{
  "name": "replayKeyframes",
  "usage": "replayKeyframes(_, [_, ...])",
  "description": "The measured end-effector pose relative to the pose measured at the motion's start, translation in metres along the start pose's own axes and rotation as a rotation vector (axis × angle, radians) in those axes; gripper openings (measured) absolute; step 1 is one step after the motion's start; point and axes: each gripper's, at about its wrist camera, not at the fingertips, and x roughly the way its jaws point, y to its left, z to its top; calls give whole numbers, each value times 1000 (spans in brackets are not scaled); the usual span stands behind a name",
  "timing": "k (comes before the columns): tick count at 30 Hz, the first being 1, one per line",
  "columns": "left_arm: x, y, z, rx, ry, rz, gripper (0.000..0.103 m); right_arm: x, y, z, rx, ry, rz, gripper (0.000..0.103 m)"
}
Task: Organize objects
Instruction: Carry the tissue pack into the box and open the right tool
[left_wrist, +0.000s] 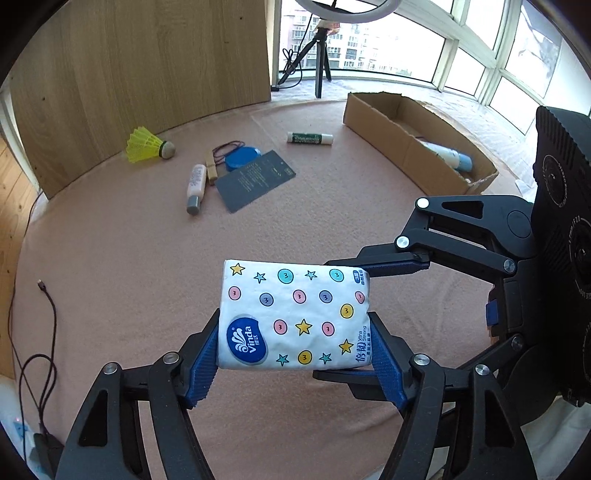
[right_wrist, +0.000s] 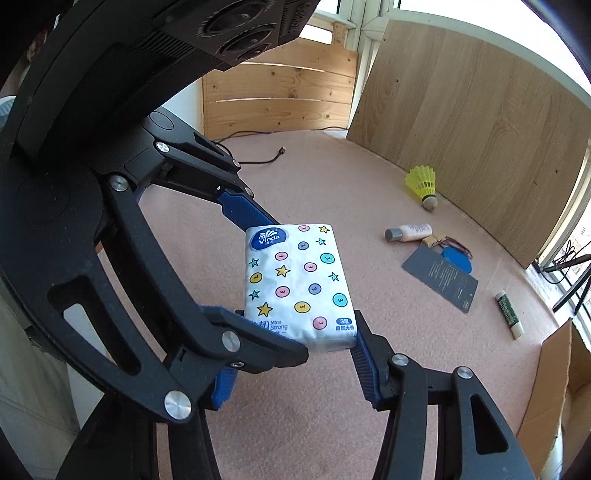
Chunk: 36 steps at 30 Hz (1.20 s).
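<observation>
Above the pink carpet (left_wrist: 110, 258), the left gripper (left_wrist: 293, 354) clamped the tissue pack (left_wrist: 295, 314) between its blue pads, the right gripper (left_wrist: 373, 317) closing on its far end. From the right wrist, both grippers pinched the pack; the cardboard box (right_wrist: 554, 369) sat nearby.

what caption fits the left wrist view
Both grippers, left and right, hold a tissue pack above the pink mat.

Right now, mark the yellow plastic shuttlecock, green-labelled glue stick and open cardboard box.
yellow plastic shuttlecock (left_wrist: 142, 146), left wrist view, on the skirt.
green-labelled glue stick (left_wrist: 308, 138), left wrist view, mid-label.
open cardboard box (left_wrist: 384, 125), left wrist view, near side wall.
</observation>
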Motion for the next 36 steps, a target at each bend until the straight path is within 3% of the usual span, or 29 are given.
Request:
replayKeyframes(9, [-24,-12,14,27,-33,41,75,-22,-4,12,-21,-48,-30,50])
replayKeyframes(22, [-22,-34,31,92,-35,31,75,-40,-12,5,17,-65,-75,50])
replayKeyframes(36, [3,-110,82,211,-32,-5,75,-84,-61,-33,103,-78,-161,50])
